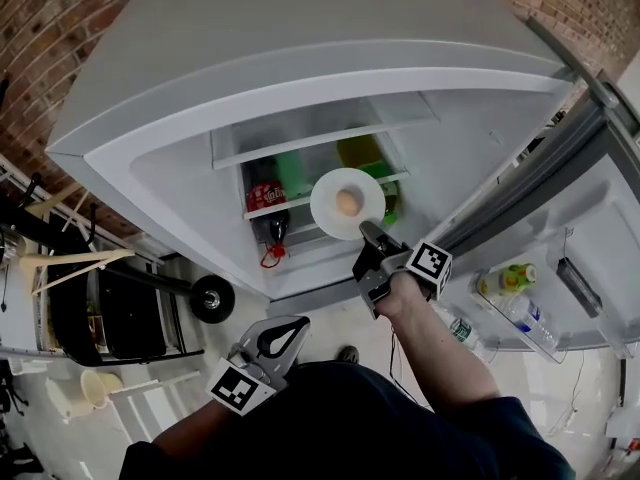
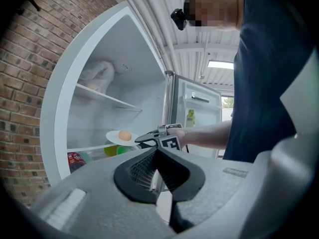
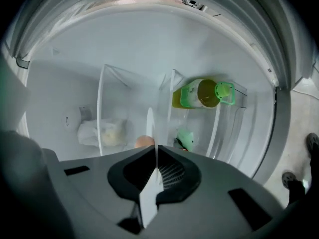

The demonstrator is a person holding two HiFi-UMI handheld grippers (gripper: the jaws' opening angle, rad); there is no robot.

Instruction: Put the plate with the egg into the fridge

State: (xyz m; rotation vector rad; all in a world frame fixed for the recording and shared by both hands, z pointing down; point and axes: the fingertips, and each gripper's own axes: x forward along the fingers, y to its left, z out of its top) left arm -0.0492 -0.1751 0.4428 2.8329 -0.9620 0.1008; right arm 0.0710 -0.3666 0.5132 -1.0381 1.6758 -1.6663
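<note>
A white plate (image 1: 345,205) carrying a brown egg (image 1: 348,202) hangs level in front of the open fridge (image 1: 180,168), just outside its shelves. My right gripper (image 1: 366,231) is shut on the plate's near rim. Its own view shows the plate (image 3: 149,123) edge-on between the pads, with the egg (image 3: 144,142) beside it. My left gripper (image 1: 297,324) is lower and closer to the body, shut and holding nothing. The left gripper view looks past its closed tips (image 2: 157,151) to the plate (image 2: 119,138) and egg (image 2: 125,135).
A red cola bottle (image 1: 266,200) and green bottles (image 1: 292,173) lie on the shelves behind the plate. A white bag (image 3: 102,132) sits deep inside. The open door (image 1: 560,228) at right holds bottles (image 1: 510,280). A cart with a black wheel (image 1: 212,298) stands at left.
</note>
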